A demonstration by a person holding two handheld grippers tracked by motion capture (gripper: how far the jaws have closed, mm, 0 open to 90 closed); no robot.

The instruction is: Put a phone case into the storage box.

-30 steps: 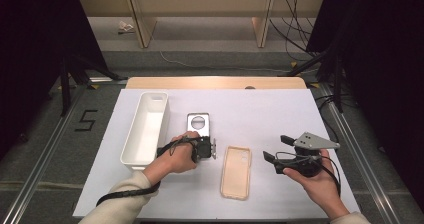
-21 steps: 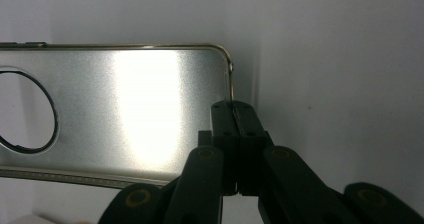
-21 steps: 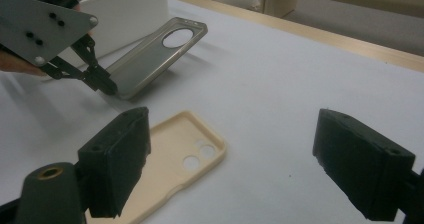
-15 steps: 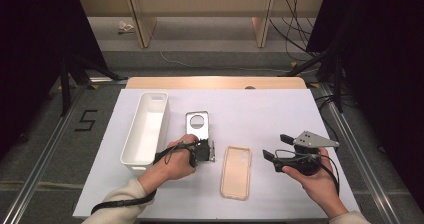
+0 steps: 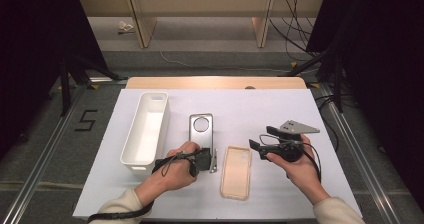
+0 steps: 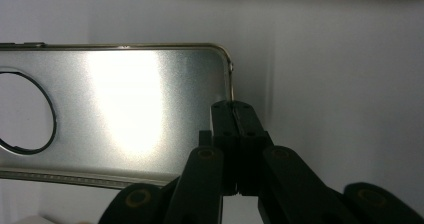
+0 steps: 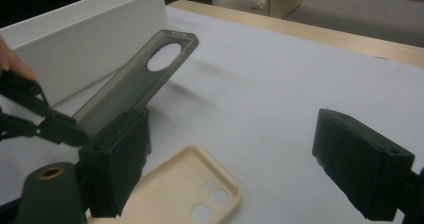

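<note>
Fingers of my left gripper (image 6: 235, 134) are pinched on the near end of the grey phone case (image 5: 201, 134), right by its corner. I hold it by that thin edge so the far end with the round camera hole tips up off the table (image 5: 280, 109), as the right gripper view shows (image 7: 145, 79). Gripping at the end leaves the rest of the case free for whatever comes next.

My right gripper (image 5: 262, 139) hovers over the right half of the table with its fingers (image 7: 362, 164) spread wide and nothing between them. It sits just right of the beige phone case (image 5: 237, 171), which lies flat, inside up, near the front edge of the table. I judge the spread fingers are ready to take either case.

Along the left side of the table stands the white bin (image 5: 147, 126), long and narrow, just left of the grey case. As far as I can see from above, it holds nothing. I'd guess the cases are meant to end up there.
</note>
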